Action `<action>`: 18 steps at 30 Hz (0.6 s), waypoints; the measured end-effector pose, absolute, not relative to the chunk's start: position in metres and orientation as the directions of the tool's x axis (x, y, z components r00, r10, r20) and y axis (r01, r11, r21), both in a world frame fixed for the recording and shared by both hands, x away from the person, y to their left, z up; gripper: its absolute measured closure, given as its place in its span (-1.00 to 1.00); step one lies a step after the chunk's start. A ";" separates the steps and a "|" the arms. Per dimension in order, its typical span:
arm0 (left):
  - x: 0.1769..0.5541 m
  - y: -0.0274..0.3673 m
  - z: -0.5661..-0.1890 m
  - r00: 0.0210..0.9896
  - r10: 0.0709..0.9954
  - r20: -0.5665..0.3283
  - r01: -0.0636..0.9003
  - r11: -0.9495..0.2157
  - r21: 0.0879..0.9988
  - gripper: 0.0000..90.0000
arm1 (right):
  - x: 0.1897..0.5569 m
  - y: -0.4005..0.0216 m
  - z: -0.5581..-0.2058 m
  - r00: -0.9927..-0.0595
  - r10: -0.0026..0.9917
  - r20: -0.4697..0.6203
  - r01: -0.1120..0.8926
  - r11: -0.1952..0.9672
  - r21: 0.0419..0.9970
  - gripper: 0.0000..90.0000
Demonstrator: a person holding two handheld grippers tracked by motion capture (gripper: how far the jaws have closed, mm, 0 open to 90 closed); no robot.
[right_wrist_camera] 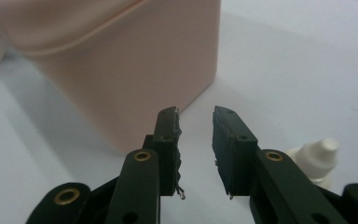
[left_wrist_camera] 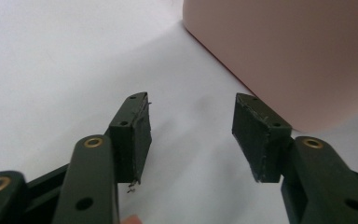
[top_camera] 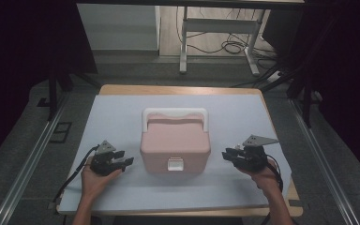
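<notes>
**Approach to the pink box, both grippers flanking**

High view: I see a dim room with a grey floor and a desk frame with loose cables at the back. The wooden table [top_camera: 178, 90] carries a white sheet [top_camera: 122, 117]. The pink box [top_camera: 175, 145] sits near the sheet's centre, its white handle [top_camera: 175, 114] folded toward the far side and its white latch [top_camera: 175, 164] facing me. My left gripper [top_camera: 127, 162] rests low on the sheet just left of the box; my right gripper [top_camera: 226, 154] hovers just right of it. Neither touches the box.

Left gripper view: the pads [left_wrist_camera: 142, 135] stand apart with only white sheet between them. The box's side wall [left_wrist_camera: 284, 56] rises ahead and to the right, near but apart.

Right gripper view: the jaws stand narrowly apart and hold nothing. The box corner [right_wrist_camera: 130, 79] lies just beyond the tips. A small white bottle [right_wrist_camera: 318, 156] stands behind the right jaw.

Judgement: this is the approach step, before any contact. The next move likely calls for bringing one gripper round to the latch or the handle while the other steadies the box wall.
</notes>
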State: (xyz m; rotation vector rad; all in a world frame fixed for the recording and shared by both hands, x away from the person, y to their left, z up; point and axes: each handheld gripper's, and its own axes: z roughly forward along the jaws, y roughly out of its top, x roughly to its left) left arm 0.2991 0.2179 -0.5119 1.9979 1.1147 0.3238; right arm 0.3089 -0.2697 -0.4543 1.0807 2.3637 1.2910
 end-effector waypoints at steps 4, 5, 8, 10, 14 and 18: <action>0.299 0.219 -0.511 0.582 0.799 -0.149 0.590 -0.289 0.754 0.09 | 0.310 -0.269 -0.463 -0.698 0.704 0.134 0.501 0.346 0.793 0.59; 0.299 0.220 -0.510 0.582 0.799 -0.152 0.588 -0.284 0.757 0.10 | 0.310 -0.269 -0.465 -0.699 0.702 0.136 0.500 0.345 0.794 0.59; 0.297 0.219 -0.506 0.585 0.799 -0.137 0.579 -0.293 0.761 0.12 | 0.309 -0.268 -0.471 -0.697 0.704 0.135 0.504 0.348 0.790 0.59; 0.294 0.218 -0.501 0.596 0.791 -0.138 0.567 -0.294 0.769 0.14 | 0.308 -0.267 -0.475 -0.698 0.703 0.138 0.509 0.350 0.786 0.59; 0.292 0.216 -0.495 0.605 0.785 -0.132 0.554 -0.295 0.778 0.22 | 0.305 -0.266 -0.477 -0.700 0.701 0.138 0.504 0.349 0.790 0.58; 0.291 0.216 -0.494 0.607 0.784 -0.131 0.553 -0.298 0.778 0.27 | 0.304 -0.266 -0.477 -0.704 0.697 0.134 0.497 0.349 0.795 0.55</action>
